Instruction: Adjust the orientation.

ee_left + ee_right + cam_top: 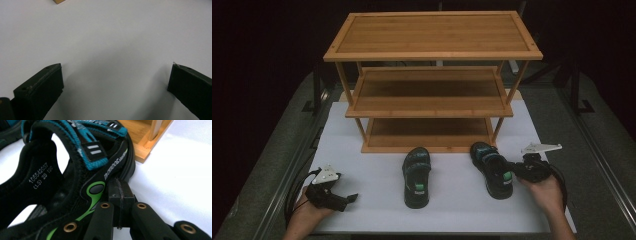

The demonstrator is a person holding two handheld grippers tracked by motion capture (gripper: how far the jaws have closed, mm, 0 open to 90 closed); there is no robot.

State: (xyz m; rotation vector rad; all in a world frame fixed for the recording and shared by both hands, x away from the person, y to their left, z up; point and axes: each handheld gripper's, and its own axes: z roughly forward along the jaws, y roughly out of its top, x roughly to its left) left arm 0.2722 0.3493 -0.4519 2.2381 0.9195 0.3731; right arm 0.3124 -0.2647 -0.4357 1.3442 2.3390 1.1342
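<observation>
A three-tier bamboo shoe rack [432, 80] stands at the far middle of the white counter [372, 200], and just before its bottom shelf, left of centre, a second black sandal [417, 176] lies toe toward the rack.

Two black sandals [417, 176] [492, 169], one three-tier wooden rack [432, 50], and two claws [349, 198] [514, 172].

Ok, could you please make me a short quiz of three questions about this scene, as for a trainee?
1. How many shoes lie on the white table in front of the wooden rack?
2. True or false: the left tool is shut on a shoe.
3. Which shoe is the shut right tool beside? A: the left sandal. B: the right sandal.

Key: 1. Two. 2. False; its jaws stand open over bare table. 3. B.
</observation>
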